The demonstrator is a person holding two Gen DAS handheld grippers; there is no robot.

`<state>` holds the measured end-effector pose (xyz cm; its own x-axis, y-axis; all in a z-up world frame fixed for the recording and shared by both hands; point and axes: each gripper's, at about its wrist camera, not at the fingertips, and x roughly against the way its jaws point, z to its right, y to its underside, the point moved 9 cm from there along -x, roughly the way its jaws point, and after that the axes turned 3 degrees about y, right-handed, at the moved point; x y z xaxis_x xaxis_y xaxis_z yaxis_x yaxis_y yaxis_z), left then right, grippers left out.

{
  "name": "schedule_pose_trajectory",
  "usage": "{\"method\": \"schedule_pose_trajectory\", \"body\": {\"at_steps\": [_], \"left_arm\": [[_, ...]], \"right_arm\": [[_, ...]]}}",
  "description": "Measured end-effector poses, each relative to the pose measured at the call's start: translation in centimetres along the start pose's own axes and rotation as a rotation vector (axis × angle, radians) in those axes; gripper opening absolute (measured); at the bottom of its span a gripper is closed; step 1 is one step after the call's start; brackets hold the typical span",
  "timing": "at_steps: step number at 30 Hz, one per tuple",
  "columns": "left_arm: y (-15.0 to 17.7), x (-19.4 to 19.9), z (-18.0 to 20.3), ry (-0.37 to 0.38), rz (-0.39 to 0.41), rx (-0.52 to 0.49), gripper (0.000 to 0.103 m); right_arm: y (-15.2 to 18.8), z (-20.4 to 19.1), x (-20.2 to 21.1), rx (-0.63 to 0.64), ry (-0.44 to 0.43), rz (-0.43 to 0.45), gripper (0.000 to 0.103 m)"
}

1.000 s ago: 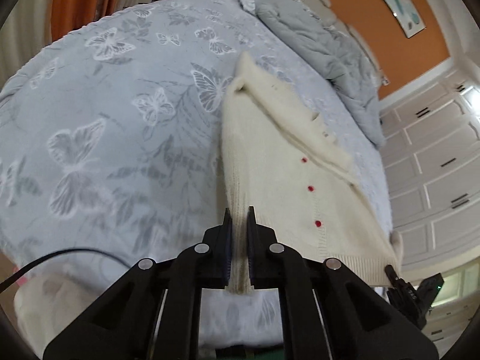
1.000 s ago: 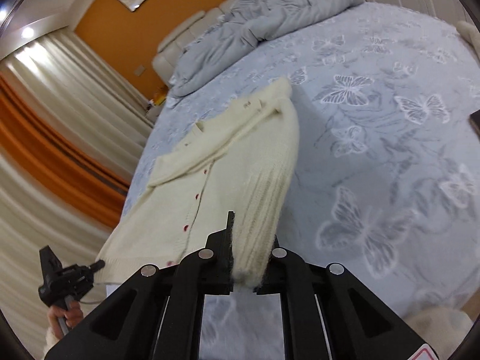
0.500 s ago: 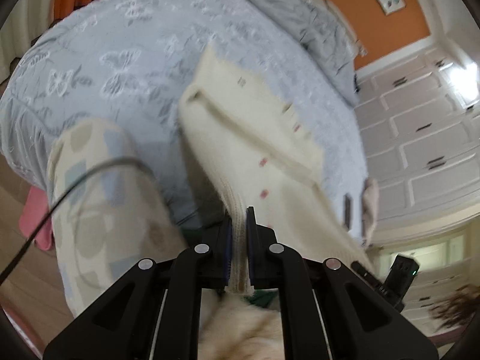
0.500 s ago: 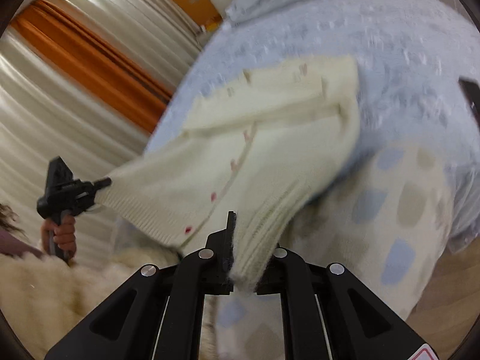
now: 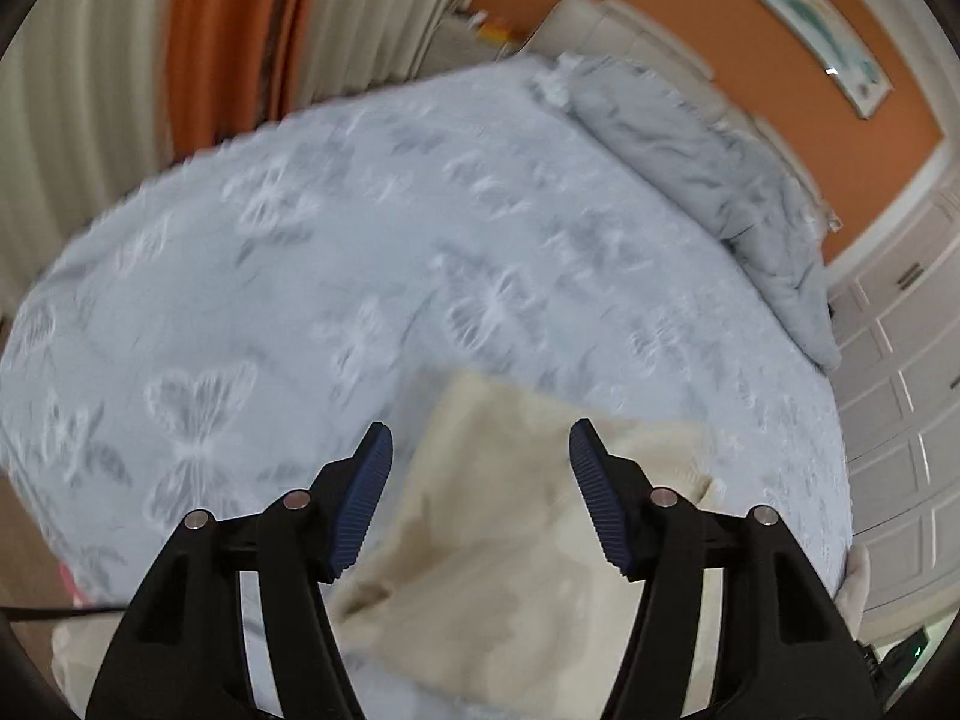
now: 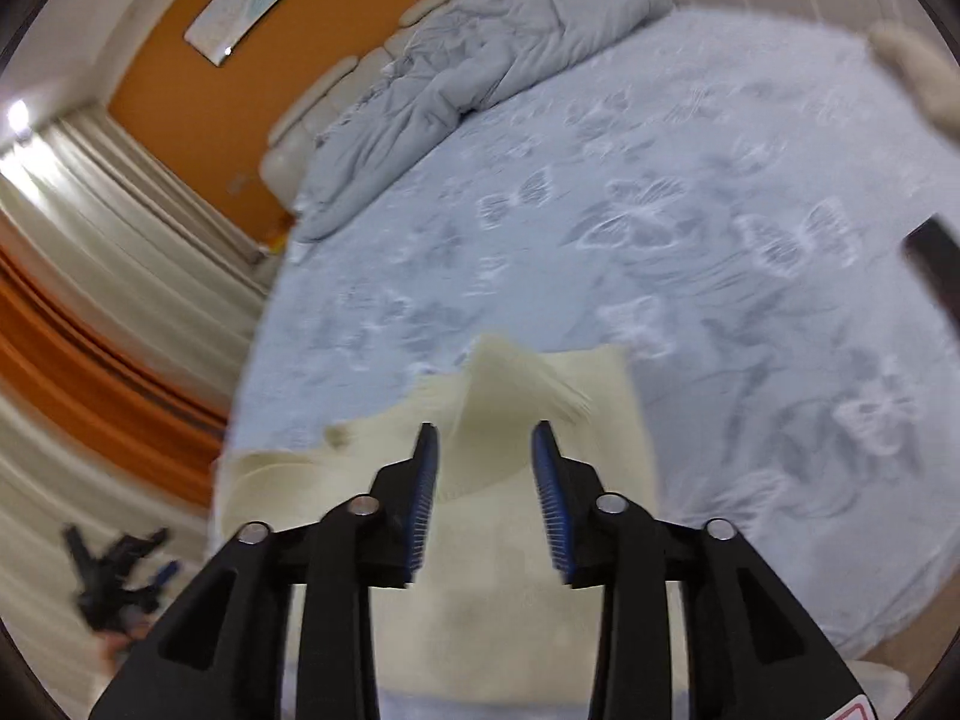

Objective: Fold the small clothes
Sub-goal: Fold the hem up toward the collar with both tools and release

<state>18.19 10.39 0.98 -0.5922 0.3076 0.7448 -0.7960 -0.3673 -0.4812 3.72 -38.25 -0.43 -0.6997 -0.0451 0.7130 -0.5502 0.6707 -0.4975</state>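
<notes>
Orange walls and pale curtains surround the bed (image 5: 336,276), whose butterfly-print cover carries a rumpled grey duvet (image 5: 708,162) at its far end. Our cream cardigan (image 5: 510,540) lies folded near the bed's close edge. Left tool (image 5: 480,456) and right tool (image 6: 485,450) are opening above it, pads clear of the knit. We worry the loose upper layer may slump or slide off the edge, spoiling the fold.

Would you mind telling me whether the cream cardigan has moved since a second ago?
Yes. The cream cardigan lay stretched up the bed toward the grey duvet; now it sits bunched at the near edge, far from the duvet, released from both opening claws.
</notes>
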Motion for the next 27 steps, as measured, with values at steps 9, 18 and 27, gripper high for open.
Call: {"method": "schedule_pose_trajectory", "body": {"at_steps": [9,18,27], "left_arm": [[2.4,-2.6,2.8,-0.029,-0.057,-0.261,0.090],[3.6,-13.4,5.4,0.039,-0.293,-0.315,0.022],[-2.0,-6.1,4.6,0.143,-0.130,-0.158,0.006]], "right_arm": [[2.4,3.3,-3.3,0.135,0.156,-0.068,0.063],[-0.3,4.7,-10.5,0.145,0.258,-0.159,0.059],[-5.8,-3.4,-3.8,0.193,-0.029,0.034,0.008]]}}
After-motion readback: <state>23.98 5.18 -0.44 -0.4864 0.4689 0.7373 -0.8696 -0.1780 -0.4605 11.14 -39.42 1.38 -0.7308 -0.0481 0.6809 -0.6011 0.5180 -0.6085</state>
